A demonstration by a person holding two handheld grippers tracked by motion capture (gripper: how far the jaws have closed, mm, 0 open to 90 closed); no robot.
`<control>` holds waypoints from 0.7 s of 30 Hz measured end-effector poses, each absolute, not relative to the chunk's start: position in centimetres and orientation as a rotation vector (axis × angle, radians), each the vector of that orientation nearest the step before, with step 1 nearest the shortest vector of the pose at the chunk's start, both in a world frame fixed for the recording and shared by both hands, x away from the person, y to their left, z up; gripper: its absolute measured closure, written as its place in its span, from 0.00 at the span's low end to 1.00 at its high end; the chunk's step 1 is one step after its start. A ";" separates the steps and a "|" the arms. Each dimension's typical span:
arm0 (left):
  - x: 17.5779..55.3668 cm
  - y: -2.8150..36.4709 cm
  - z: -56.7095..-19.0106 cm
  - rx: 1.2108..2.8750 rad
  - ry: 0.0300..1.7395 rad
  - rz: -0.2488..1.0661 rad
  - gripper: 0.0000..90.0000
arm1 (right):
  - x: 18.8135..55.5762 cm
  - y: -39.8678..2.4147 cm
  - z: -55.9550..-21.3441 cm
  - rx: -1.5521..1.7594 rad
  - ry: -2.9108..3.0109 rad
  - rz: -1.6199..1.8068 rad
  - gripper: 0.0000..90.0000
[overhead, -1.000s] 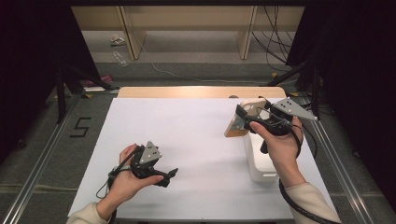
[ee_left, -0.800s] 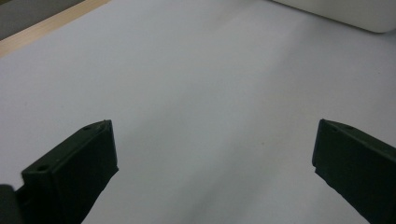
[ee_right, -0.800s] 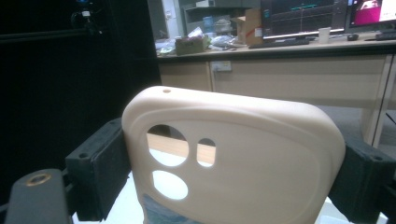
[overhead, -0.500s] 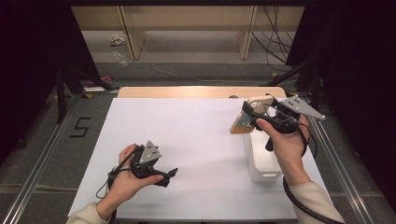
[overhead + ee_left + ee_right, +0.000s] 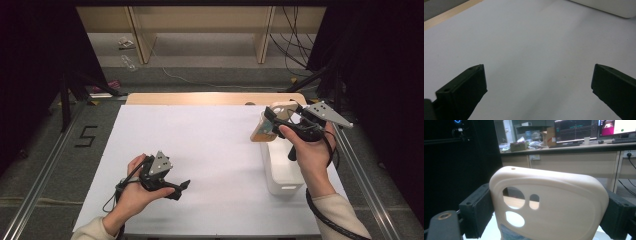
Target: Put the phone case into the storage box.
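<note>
Beige phone case (image 5: 549, 205), camera cut-outs toward its upper left in the right gripper view, clamped across its width between the two black jaws of the right gripper (image 5: 280, 123). In the high view the case (image 5: 266, 127) sits raised over the far end of a white rectangular box (image 5: 281, 170) at the table's right side. Left gripper (image 5: 180, 187) low over the white table sheet (image 5: 210, 150), well apart, jaws spread wide with nothing between them.
</note>
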State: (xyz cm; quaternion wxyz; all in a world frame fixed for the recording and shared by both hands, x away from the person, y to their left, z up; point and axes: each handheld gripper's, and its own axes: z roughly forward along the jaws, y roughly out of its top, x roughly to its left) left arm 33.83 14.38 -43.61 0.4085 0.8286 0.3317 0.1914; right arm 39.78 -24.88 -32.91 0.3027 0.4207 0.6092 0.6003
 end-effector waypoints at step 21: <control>33.8 14.4 -43.6 2.087 0.835 0.481 0.00 | 40.0 -26.0 -32.7 1.134 1.580 1.575 0.15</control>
